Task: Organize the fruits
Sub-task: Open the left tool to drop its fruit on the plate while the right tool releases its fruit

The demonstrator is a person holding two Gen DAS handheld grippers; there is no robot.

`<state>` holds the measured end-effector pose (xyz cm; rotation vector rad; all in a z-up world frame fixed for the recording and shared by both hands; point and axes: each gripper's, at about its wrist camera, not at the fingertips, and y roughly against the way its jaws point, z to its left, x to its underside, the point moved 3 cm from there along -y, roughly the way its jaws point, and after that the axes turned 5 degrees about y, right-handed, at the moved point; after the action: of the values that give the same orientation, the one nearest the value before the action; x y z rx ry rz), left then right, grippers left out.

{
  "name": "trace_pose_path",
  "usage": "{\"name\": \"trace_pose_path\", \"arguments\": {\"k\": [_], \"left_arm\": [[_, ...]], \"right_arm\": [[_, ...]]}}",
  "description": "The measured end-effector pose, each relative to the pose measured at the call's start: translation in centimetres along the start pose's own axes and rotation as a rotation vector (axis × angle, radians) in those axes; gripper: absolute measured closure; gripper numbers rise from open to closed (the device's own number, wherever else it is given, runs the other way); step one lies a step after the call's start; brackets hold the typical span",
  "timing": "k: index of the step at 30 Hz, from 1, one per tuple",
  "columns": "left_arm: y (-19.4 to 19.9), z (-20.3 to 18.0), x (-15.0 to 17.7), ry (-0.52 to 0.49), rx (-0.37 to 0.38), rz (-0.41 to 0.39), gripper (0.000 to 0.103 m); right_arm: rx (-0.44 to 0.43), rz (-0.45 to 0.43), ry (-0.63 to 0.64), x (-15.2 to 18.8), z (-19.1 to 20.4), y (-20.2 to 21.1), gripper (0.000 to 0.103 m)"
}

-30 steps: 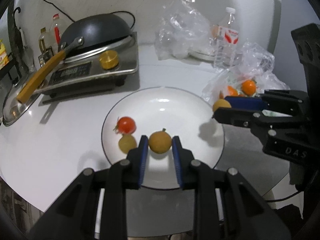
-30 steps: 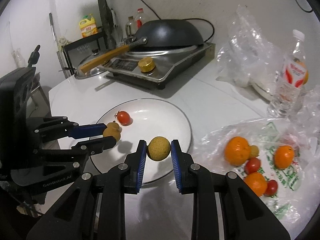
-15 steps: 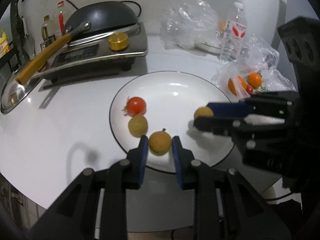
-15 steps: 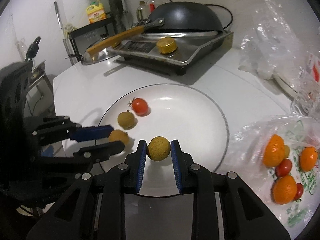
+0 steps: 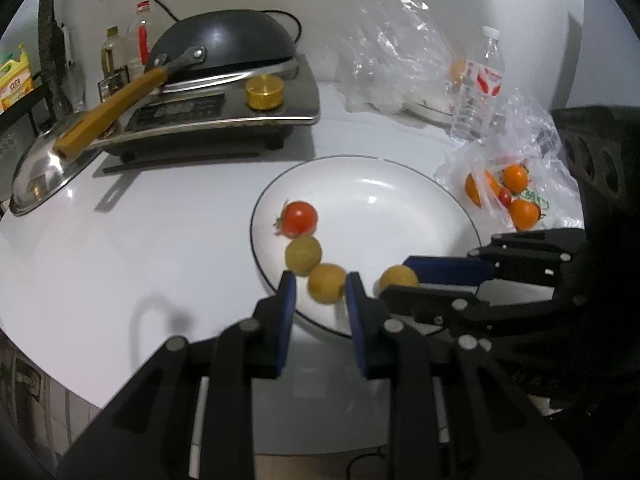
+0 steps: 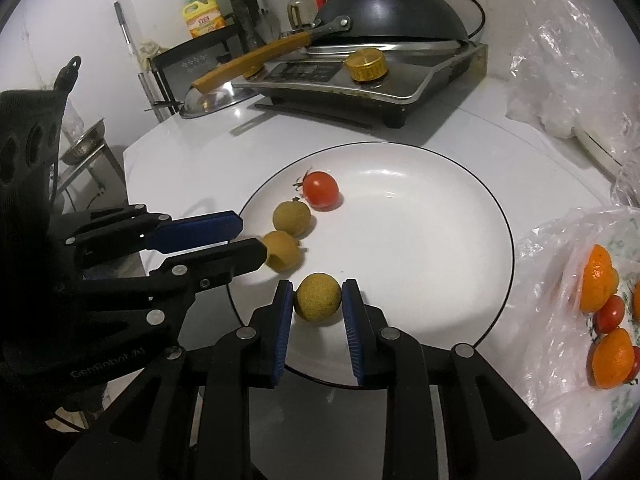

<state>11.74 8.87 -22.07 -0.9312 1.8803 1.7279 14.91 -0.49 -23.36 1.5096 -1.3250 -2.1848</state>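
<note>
Both grippers are down over the white plate point(image 6: 460, 208) on the tabletop point(image 5: 140, 248). The left gripper point(image 5: 322, 292) has its blue pads pinching a small brownish-yellow fruit point(image 5: 327, 283), low over the plate's near rim, touching or just beside another yellowish fruit point(image 5: 303, 255) that lies on the plate. Right behind that one sits a cherry tomato point(image 5: 299, 218), so the three run in a line along the plate's left side. The right gripper point(image 6: 318, 300) is clamped on a round yellow fruit point(image 6: 318, 297) of its own, held just above the plate's near edge; whether it touches the plate I can't tell. Off to the right, a clear plastic bag point(image 6: 560, 248) lies open on the tabletop with oranges point(image 6: 598, 284) and more small tomatoes point(image 6: 610, 312) inside. At the back, a black wok point(image 6: 392, 12) rests upside down on the induction cooker point(image 6: 360, 76).
</note>
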Motion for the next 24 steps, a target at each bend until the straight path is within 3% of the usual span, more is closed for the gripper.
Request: {"name": "trace_pose_path", "arguments": {"k": [13, 24], "left_arm": [[1.5, -0.2, 0.5, 0.018, -0.027, -0.022, 0.076], [2.1, -2.9, 0.3, -0.004, -0.013, -0.040, 0.076]], "right_arm": [[-0.010, -0.015, -0.007, 0.1, -0.2, 1.1, 0.075], [0.030, -0.053, -0.012, 1.0, -1.4, 4.6, 0.075]]}}
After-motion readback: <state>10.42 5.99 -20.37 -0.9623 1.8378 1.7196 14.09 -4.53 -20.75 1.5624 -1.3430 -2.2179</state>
